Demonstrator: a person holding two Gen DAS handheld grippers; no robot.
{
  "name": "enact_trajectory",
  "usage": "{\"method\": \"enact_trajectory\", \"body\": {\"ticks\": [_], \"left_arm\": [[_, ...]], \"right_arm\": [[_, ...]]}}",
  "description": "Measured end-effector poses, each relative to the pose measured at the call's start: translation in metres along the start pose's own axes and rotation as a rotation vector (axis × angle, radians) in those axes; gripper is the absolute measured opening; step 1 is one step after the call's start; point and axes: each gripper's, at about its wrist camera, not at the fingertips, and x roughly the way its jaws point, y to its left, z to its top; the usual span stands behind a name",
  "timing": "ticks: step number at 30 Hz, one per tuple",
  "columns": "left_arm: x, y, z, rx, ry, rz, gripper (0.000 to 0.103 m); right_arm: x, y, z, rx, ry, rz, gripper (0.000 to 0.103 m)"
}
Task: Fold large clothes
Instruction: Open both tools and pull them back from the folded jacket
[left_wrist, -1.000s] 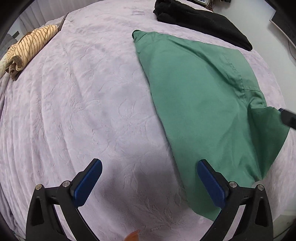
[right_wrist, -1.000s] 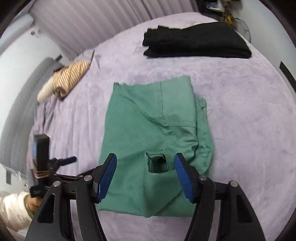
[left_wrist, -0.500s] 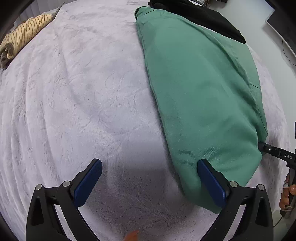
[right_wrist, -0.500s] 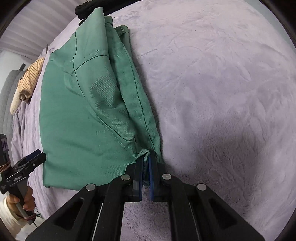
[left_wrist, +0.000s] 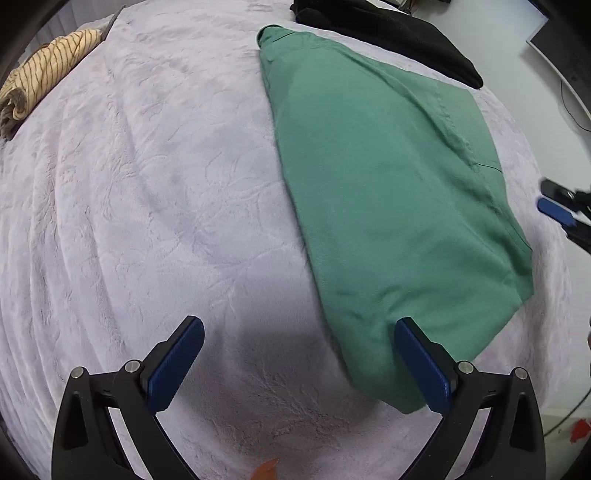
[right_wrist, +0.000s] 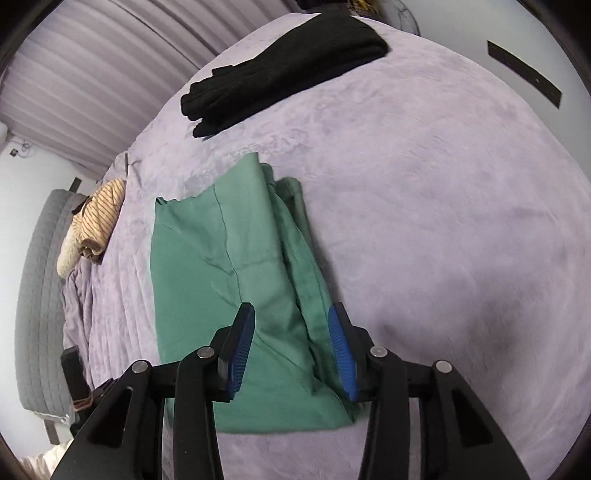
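A green garment (left_wrist: 388, 192) lies folded flat on the lilac bed cover (left_wrist: 155, 206); it also shows in the right wrist view (right_wrist: 236, 266). My left gripper (left_wrist: 299, 362) is open and empty above the cover, its right finger over the garment's near left corner. My right gripper (right_wrist: 291, 343) is open and empty, hovering over the garment's near right edge, where layered folds show. The right gripper's blue pad also shows at the right edge of the left wrist view (left_wrist: 556, 211).
A folded black garment (right_wrist: 280, 74) lies at the far side of the bed. A rolled striped tan garment (right_wrist: 94, 225) lies at the far left edge. A grey padded headboard (right_wrist: 37, 288) runs along the left. A white wall stands beyond the bed on the right.
My right gripper was shut on the green garment's edge half a second ago; it has let go, opened and risen. The garment now lies flat. My left gripper stayed open.
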Motion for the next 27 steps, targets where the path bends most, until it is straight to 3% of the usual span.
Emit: {"method": "enact_trajectory", "body": {"ticks": [4, 7, 9, 11, 14, 20, 24, 27], "left_arm": [[0.012, -0.013, -0.012, 0.055, 0.023, 0.031, 0.103], [0.019, -0.009, -0.017, 0.009, 0.028, 0.002, 0.103], [0.019, -0.006, -0.018, -0.009, 0.031, -0.005, 0.103], [0.015, -0.009, -0.019, 0.008, 0.02, 0.01, 0.103], [0.016, -0.016, -0.021, 0.048, 0.0, 0.035, 0.103], [0.026, -0.022, -0.019, 0.012, 0.036, 0.036, 0.103], [0.024, -0.026, -0.016, 0.012, 0.052, 0.064, 0.103], [0.023, -0.025, -0.011, -0.005, 0.074, 0.071, 0.103]], "right_arm": [[0.046, 0.029, 0.031, -0.042, 0.029, -0.014, 0.046], [0.08, 0.03, 0.042, -0.052, 0.084, -0.075, 0.039], [0.094, 0.02, 0.044, -0.034, 0.113, -0.09, 0.019], [0.093, 0.01, 0.044, 0.004, 0.098, -0.072, 0.009], [0.091, 0.003, 0.045, -0.005, 0.094, -0.094, 0.008], [0.115, -0.015, 0.047, 0.003, 0.144, -0.105, 0.008], [0.098, -0.023, 0.044, 0.044, 0.148, -0.061, 0.008], [0.074, -0.024, 0.039, 0.032, 0.148, -0.076, 0.012]]}}
